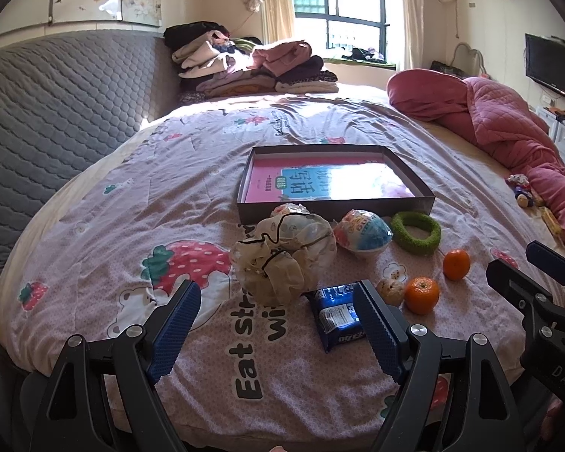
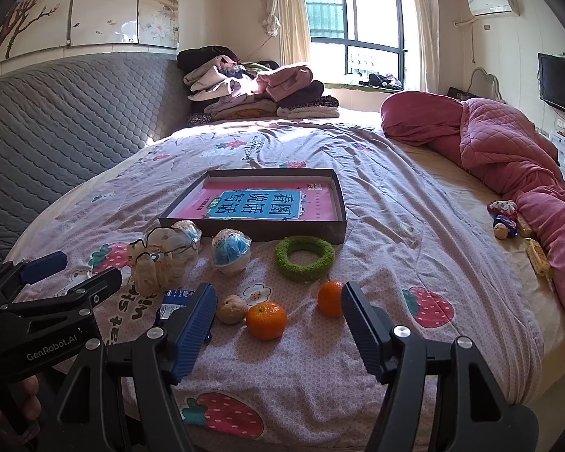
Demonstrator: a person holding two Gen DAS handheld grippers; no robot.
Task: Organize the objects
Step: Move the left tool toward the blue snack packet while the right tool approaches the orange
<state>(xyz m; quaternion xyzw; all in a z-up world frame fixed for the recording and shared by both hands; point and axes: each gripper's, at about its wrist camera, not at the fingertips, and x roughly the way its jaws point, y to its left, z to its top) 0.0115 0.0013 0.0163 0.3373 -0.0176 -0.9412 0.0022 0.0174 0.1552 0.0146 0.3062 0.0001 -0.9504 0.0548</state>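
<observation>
A shallow dark box (image 1: 335, 209) (image 2: 252, 231) with a pink and blue book in it lies mid-bed. In front of it lie a crumpled cream mesh bag (image 1: 282, 256) (image 2: 162, 256), a wrapped blue and white ball (image 1: 363, 231) (image 2: 231, 248), a green fuzzy ring (image 1: 416, 231) (image 2: 305, 258), two oranges (image 1: 422, 295) (image 2: 266, 320), a small beige ball (image 1: 390, 290) (image 2: 231, 308) and a blue snack packet (image 1: 335, 314) (image 2: 175, 301). My left gripper (image 1: 278, 301) is open above the packet's near end. My right gripper (image 2: 277, 303) is open near the oranges.
Folded clothes (image 1: 245, 64) are stacked at the bed's far side by the grey padded headboard (image 1: 56, 113). A pink quilt (image 2: 508, 158) lies along the right edge, with small toys and snacks (image 2: 504, 218) beside it. A TV (image 2: 561, 86) hangs on the right wall.
</observation>
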